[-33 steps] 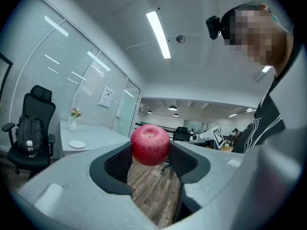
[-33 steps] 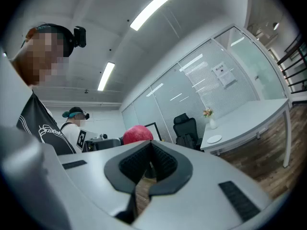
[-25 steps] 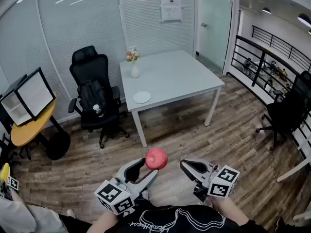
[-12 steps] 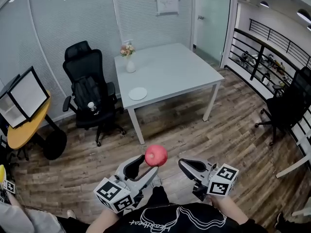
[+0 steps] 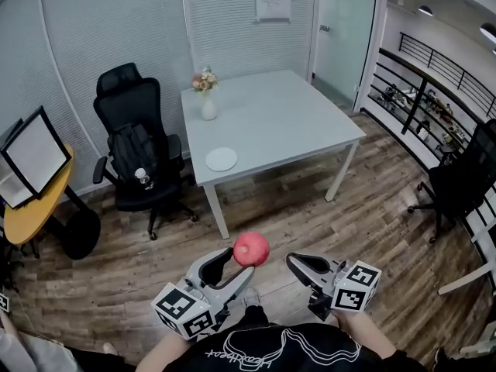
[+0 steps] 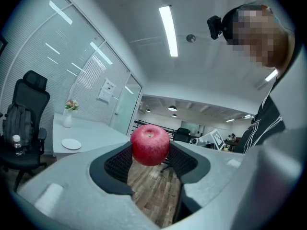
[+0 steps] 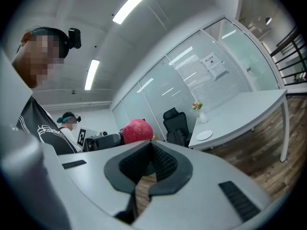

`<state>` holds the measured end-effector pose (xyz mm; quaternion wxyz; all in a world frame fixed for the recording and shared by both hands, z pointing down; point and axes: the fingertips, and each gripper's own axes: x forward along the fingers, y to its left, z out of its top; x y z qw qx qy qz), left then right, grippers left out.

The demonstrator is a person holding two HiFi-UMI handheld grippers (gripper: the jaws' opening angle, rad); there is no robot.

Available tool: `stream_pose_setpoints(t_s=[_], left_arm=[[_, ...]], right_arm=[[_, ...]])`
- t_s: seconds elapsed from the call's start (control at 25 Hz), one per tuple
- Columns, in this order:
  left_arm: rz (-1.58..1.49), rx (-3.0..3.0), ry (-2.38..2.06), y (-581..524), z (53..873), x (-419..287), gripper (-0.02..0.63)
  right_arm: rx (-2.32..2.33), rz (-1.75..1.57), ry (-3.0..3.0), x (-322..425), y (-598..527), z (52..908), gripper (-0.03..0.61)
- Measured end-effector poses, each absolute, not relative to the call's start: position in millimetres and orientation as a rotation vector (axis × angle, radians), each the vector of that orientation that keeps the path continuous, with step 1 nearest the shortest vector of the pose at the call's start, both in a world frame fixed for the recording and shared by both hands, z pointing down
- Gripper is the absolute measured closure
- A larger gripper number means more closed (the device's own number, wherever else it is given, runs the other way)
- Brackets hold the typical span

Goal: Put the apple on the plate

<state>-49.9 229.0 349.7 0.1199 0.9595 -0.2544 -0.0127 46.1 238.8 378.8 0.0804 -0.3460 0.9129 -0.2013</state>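
Two grippers, one apple, one plate: stock at this moment.

1. L gripper [image 5: 240, 263]: clamped on the apple [image 6: 149, 145]. Jaws stand wide, pads pressing both sides, fruit right at the jaw tips. Carried level, over the wood floor [image 5: 364, 231].
2. R gripper [image 5: 295, 263]: jaws closed tip to tip, nothing between them. Rides beside the L one, idle.
3. Plate [image 5: 222, 159]: white, bare, near the front-left corner of the grey table [image 5: 287, 115]. Well apart from the apple, w/ open floor between.
4. Vase [image 5: 208, 108] w/ flowers: same table, behind the plate.
5. Office chair [image 5: 128, 103]: black, left of the table, backpack on the seat.

Changes vs. a sec ago:
- Grip: no change. Apple sits in the same spot in the L jaws, no slip. R jaws closed as before.
- Room: has slid in the head view. Chair and table corner shifted, and the plate is a touch lower in frame. I read that as me walking toward the table.

Status: pick done, carry under way. Placing hasn't begun: I must close the gap, get the apple over the plate, lower it, then let go.
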Motion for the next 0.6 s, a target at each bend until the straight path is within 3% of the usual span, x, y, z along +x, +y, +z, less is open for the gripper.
stream_pose_setpoints(t_s=[0.6], left_arm=[[-0.014, 2.764, -0.775, 20, 349, -62, 0.367]], right_arm=[[-1.044, -0.679, 2.718, 40, 29, 375, 0.569]])
